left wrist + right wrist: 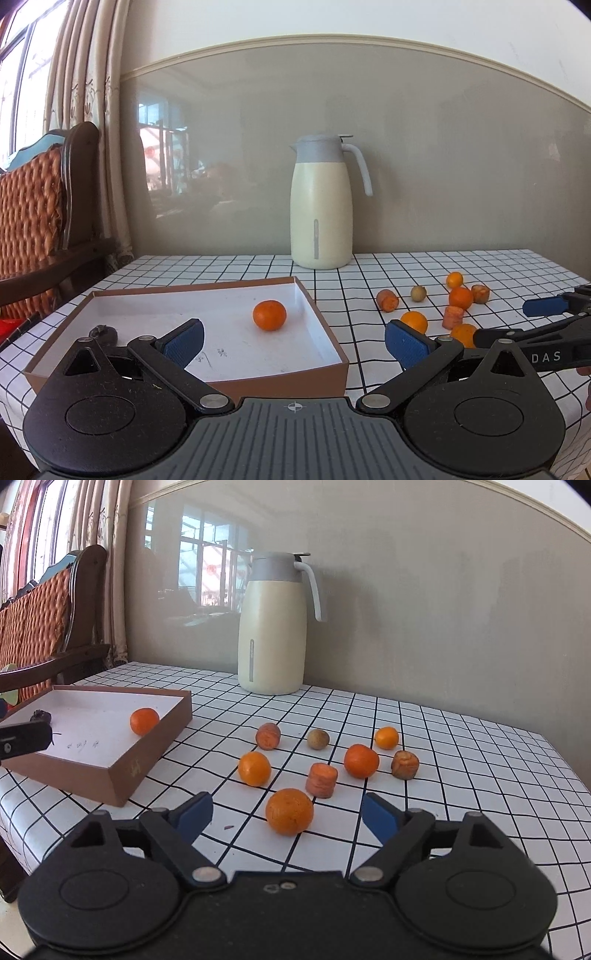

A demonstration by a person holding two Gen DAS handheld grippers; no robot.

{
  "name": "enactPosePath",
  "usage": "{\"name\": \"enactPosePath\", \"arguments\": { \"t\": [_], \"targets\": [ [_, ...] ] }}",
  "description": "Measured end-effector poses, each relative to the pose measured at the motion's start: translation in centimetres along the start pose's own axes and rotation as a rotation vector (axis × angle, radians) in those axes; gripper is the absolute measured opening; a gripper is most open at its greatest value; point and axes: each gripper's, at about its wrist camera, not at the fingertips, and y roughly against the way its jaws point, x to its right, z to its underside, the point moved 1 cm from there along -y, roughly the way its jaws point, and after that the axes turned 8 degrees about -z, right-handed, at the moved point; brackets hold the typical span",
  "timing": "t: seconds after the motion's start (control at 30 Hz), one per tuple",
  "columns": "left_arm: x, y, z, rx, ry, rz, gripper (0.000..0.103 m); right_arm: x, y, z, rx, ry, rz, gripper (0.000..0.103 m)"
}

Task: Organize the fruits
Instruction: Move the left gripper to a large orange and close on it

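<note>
A brown box with a white inside (207,354) (122,771) lies on the checked table and holds one orange (269,315) (144,721) and a small dark fruit (105,333) (40,715). My left gripper (293,341) is open and empty over the box's front right part. My right gripper (286,818) is open and empty, its blue pads (380,818) on either side of the nearest orange (289,811). It also shows in the left wrist view (532,325). Several oranges (361,760), carrot pieces (322,780) and a small brownish fruit (318,739) lie beyond.
A cream thermos jug with a grey lid (320,201) (275,624) stands at the back by the wall. A wooden chair with a woven back (33,218) and curtains are left of the table. The table's right edge (569,775) is near the fruit.
</note>
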Motion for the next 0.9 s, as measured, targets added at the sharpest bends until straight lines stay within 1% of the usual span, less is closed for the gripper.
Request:
{"name": "enactPosePath", "arguments": {
  "t": [0.03, 0.1, 0.2, 0.27, 0.37, 0.57, 0.73, 0.87, 0.9],
  "targets": [
    [0.2, -0.2, 0.0, -0.004, -0.004, 0.003, 0.103, 0.1, -0.1, 0.1, 0.011, -0.007, 0.001, 0.08],
    [0.6, -0.6, 0.1, -0.006, -0.011, 0.01, 0.103, 0.3, -0.8, 0.2, -0.011, -0.02, 0.007, 0.078],
    [1.3, -1.1, 0.2, -0.01, -0.028, 0.02, 0.103, 0.5, -1.8, 0.4, -0.02, -0.039, 0.001, 0.078],
    [1.8, -1.4, 0.1, -0.008, -0.036, 0.032, 0.103, 0.5, -2.7, 0.4, -0.053, -0.041, 0.008, 0.072],
    [2.6, -2.0, 0.2, -0.013, -0.051, 0.052, 0.103, 0.5, -3.3, 0.3, -0.048, -0.036, 0.009, 0.072],
    [3.6, -2.8, 0.1, -0.02, -0.054, 0.077, 0.103, 0.8, -4.6, 0.4, -0.077, -0.032, 0.007, 0.071],
    [4.2, -3.6, 0.2, -0.028, -0.054, 0.096, 0.103, 1.1, -5.6, 0.6, -0.114, -0.046, 0.003, 0.057],
    [5.0, -4.2, 0.3, -0.035, -0.067, 0.112, 0.103, 1.4, -6.0, 0.6, -0.125, -0.054, -0.005, 0.056],
    [5.1, -4.3, 0.3, -0.034, -0.068, 0.117, 0.103, 1.5, -6.2, 0.7, -0.131, -0.055, -0.007, 0.053]
  ]
}}
